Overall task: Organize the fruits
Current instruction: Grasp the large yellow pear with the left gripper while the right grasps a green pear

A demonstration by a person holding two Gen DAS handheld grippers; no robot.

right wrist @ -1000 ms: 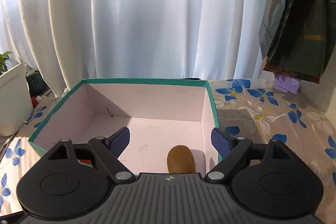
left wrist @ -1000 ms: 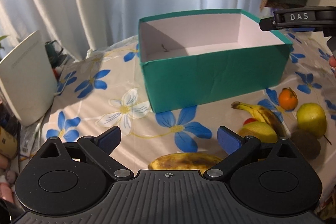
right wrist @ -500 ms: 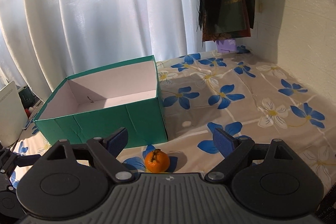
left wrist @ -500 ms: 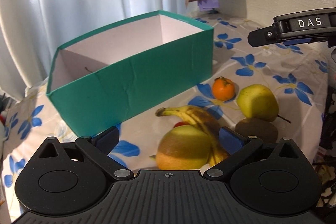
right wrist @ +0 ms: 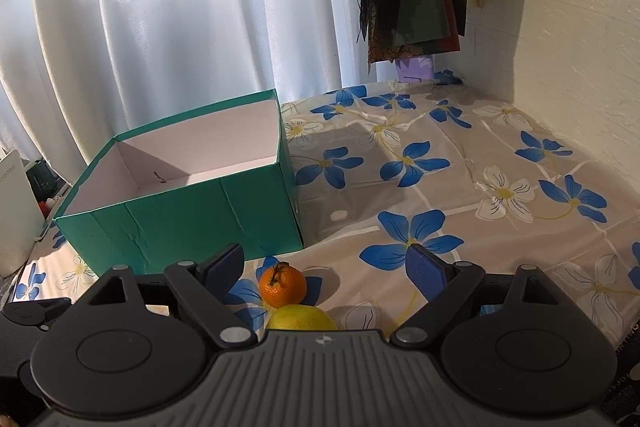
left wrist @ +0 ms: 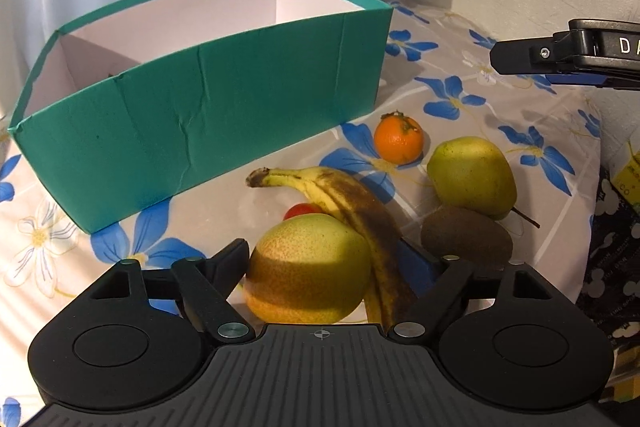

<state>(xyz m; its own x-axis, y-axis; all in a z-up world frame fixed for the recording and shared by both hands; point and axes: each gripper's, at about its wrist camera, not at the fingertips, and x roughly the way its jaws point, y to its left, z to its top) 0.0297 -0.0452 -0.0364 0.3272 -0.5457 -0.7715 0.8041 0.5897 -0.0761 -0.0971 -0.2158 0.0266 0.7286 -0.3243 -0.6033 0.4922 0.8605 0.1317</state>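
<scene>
Two letters, "DA", show on the right gripper.

left wrist: looking down, close over fruit | right wrist: looking down from farther back | both showing: green box, tangerine

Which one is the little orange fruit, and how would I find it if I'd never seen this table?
Start at the big teal cardboard box on the flowered tablecloth. Just off its near right corner sits the small round orange tangerine, beside a yellow-green pear and past the tip of a brown-spotted yellow banana. It is the only orange fruit, the smallest of these, with a dry green stem cap on top.
</scene>
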